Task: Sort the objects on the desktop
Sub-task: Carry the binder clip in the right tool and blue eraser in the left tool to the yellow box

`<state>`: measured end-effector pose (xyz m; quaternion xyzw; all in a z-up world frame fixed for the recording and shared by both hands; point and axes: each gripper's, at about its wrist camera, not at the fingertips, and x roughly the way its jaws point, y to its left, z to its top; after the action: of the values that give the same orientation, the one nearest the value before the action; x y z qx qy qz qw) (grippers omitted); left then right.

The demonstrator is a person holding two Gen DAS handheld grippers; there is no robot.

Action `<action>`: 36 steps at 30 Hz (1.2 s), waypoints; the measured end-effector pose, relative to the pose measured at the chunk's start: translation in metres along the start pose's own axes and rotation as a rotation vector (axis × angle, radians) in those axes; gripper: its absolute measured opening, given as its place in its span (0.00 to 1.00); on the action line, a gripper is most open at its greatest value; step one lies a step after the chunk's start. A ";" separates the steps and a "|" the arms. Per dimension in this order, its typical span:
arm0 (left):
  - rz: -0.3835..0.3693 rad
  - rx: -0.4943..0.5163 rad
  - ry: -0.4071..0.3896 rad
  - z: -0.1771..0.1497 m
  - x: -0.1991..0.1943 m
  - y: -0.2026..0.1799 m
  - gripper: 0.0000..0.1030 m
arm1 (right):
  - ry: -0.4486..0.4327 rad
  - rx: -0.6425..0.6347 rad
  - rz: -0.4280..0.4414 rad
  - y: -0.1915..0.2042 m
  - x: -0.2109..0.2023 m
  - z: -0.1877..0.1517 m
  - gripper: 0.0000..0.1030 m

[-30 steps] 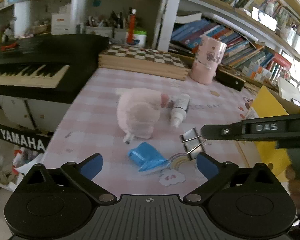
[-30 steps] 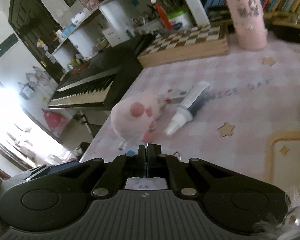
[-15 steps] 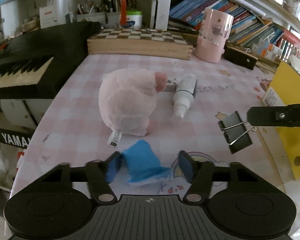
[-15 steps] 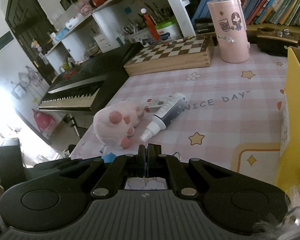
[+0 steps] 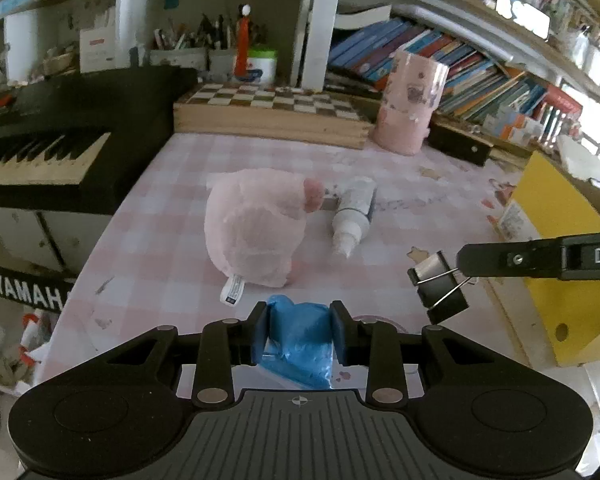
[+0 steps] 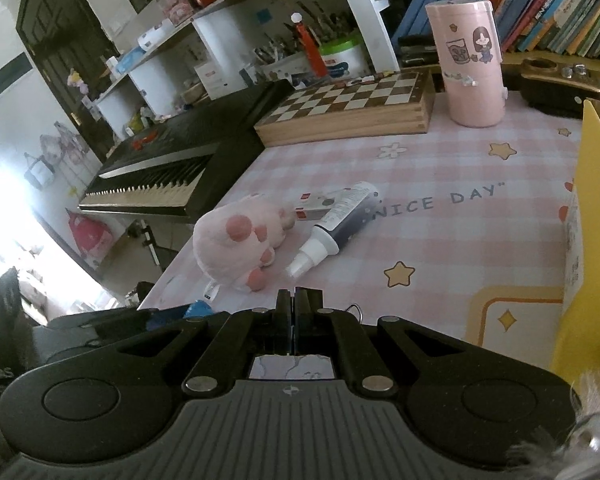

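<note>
My left gripper (image 5: 300, 318) is shut on a crumpled blue packet (image 5: 300, 340) at the near edge of the pink checked table mat (image 5: 172, 240). My right gripper (image 6: 292, 300) is shut on the wire handle of a black binder clip (image 5: 438, 286), held above the mat at the right. A pink plush paw (image 5: 256, 226) lies mid-mat, also seen in the right wrist view (image 6: 236, 244). A white and dark squeeze bottle (image 5: 354, 212) lies beside it, also in the right wrist view (image 6: 338, 224).
A yellow box (image 5: 556, 252) stands at the right edge. A wooden chessboard (image 5: 272, 114) and a pink cylinder (image 5: 410, 104) stand at the back. A black Yamaha keyboard (image 5: 52, 140) is to the left. Bookshelves fill the back.
My left gripper has moved forward and closed on the blue packet. The right gripper has carried the binder clip slightly right, toward the yellow box.
</note>
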<state>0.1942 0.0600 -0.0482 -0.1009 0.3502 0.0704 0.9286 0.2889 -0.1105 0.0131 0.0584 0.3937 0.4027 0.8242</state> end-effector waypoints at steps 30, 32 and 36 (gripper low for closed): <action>-0.326 0.096 -0.081 -0.014 -0.103 0.025 0.30 | -0.119 0.111 -0.160 0.084 -0.064 -0.071 0.02; -0.336 0.106 -0.075 -0.020 -0.109 0.027 0.30 | -0.123 0.120 -0.169 0.091 -0.067 -0.079 0.02; -0.356 0.126 -0.062 -0.030 -0.120 0.031 0.30 | -0.135 0.148 -0.187 0.103 -0.073 -0.096 0.02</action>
<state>0.0795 0.0758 0.0048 -0.1007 0.3019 -0.1141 0.9411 0.1318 -0.1148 0.0341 0.1092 0.3697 0.2893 0.8762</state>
